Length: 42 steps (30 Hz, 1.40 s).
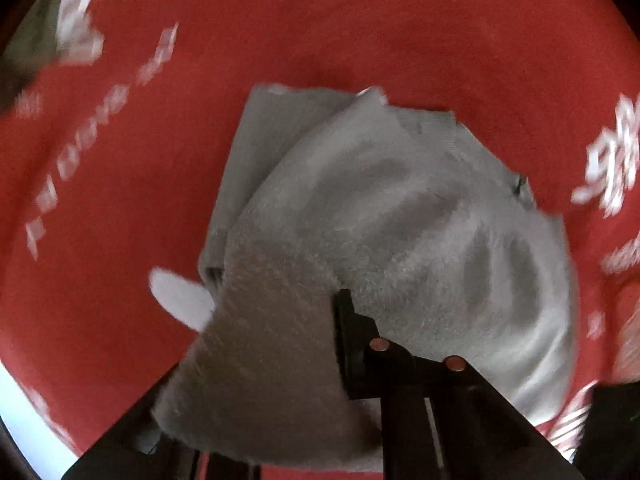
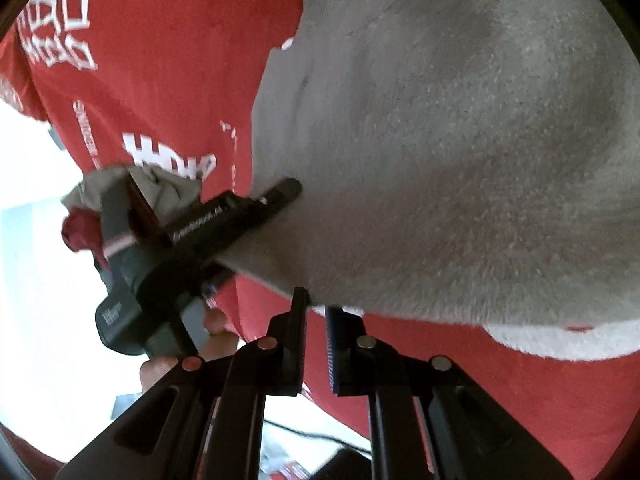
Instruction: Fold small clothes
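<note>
The grey cloth (image 1: 360,216) lies partly doubled over on the red cover (image 1: 360,32), one fuzzy flap lifted toward the person. The left gripper (image 1: 312,320) has that flap: one finger (image 1: 352,336) shows dark against the pile, the other is hidden under the fabric, so the fingers are clamped on the cloth's near edge. From the right wrist view the same gripper (image 2: 280,194) bites into the cloth (image 2: 460,140) from the side. The right gripper (image 2: 316,308) sits at the cloth's lower edge with its fingers (image 2: 298,320) close together; a narrow gap is left between them, and I can't tell whether any fabric is caught there.

My worry is the thick nap: held by a thin bite at one corner, the flap could slip free or sag mid-fold and land crooked. If the right side isn't holding, the fold would be carried by one corner only and the layers beneath may drag and bunch. The red cover is loose cloth too and might ride up with it.

The cover carries white lettering (image 2: 168,156) and drapes over the table; beyond its edge the room is washed out bright. A crumpled grey and red bundle (image 2: 92,216) lies behind the left gripper
</note>
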Available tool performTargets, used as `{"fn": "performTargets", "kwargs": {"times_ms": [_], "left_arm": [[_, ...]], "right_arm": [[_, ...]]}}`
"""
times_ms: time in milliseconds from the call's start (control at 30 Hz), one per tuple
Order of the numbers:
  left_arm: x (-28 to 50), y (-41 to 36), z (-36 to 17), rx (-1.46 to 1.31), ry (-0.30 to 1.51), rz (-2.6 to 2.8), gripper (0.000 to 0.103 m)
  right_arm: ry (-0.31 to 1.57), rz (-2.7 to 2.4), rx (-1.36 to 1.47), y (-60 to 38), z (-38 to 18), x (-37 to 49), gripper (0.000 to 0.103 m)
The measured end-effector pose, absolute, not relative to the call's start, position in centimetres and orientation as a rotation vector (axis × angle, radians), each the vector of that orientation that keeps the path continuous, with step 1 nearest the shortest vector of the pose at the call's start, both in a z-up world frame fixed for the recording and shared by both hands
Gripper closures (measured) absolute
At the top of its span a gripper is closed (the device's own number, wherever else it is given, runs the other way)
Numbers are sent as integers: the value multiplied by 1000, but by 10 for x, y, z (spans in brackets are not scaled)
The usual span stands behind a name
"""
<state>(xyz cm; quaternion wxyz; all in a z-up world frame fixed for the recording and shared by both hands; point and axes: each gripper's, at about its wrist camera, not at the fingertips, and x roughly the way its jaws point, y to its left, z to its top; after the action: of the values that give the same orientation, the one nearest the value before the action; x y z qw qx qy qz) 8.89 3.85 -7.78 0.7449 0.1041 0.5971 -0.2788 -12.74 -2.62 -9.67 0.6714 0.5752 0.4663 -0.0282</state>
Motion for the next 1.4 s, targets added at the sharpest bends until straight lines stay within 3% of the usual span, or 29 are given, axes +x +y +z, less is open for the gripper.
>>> {"fn": "performTargets", "kwargs": {"times_ms": [133,200,233,267,500,567,767,1000,1333,1400], "left_arm": [[57,20,-66,471,1121,-656,90],[49,18,-65,534,1076,-674,90],[48,16,-66,554,1062,-680,90],[46,15,-66,569,1052,-687,90],[32,11,-66,687,940,-737,90],[30,11,-66,706,922,-751,90],[31,15,-70,709,910,-781,90],[45,24,-75,632,961,-799,90],[41,24,-77,615,967,-792,90],[41,22,-75,610,969,-792,90]], "right_arm": [[1119,-99,1147,-48,-65,-131,86],[1137,-125,1073,-70,-46,-126,67],[1147,-133,1047,-81,-38,-119,43],[1152,-133,1032,-90,-33,-111,31],[1319,38,869,-108,-25,20,29],[1391,113,824,-97,-32,53,22],[1602,207,734,-56,-66,134,20],[1895,209,467,-8,-111,171,20],[2042,151,56,47,-147,182,20],[2010,126,10,48,-145,181,38]]}}
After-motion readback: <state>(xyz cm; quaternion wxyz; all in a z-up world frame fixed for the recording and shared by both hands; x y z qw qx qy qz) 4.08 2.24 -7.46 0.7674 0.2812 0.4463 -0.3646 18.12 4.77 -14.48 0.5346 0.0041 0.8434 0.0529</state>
